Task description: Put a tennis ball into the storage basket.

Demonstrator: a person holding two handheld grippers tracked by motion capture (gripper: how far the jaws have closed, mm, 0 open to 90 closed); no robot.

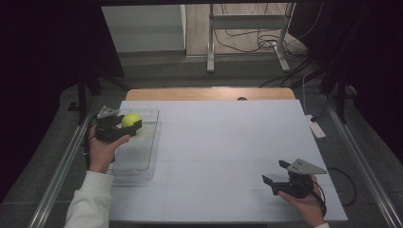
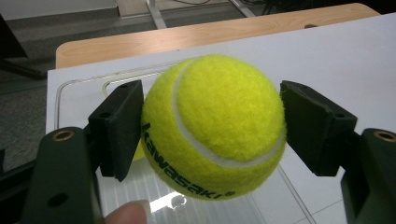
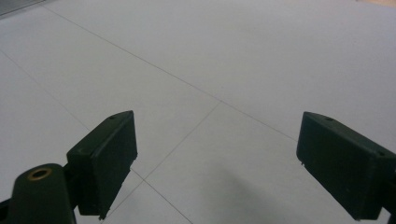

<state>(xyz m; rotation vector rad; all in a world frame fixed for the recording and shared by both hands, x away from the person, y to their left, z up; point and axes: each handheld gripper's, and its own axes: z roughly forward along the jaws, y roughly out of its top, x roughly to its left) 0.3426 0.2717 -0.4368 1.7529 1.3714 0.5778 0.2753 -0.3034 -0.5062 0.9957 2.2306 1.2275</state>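
Your left gripper (image 1: 129,124) is clamped on the tennis ball (image 1: 130,119), both pads pressed to its sides, over the far end of the clear plastic tray (image 1: 149,142) at the table's left. Judged step: ball carried above the tray; next you lower it and release. Your right gripper (image 1: 275,173) rests wide and empty near the front right of the white table (image 1: 228,137). The left gripper view adds the ball's "Kawasaki" lettering (image 2: 180,170) and a fingertip (image 2: 128,213).
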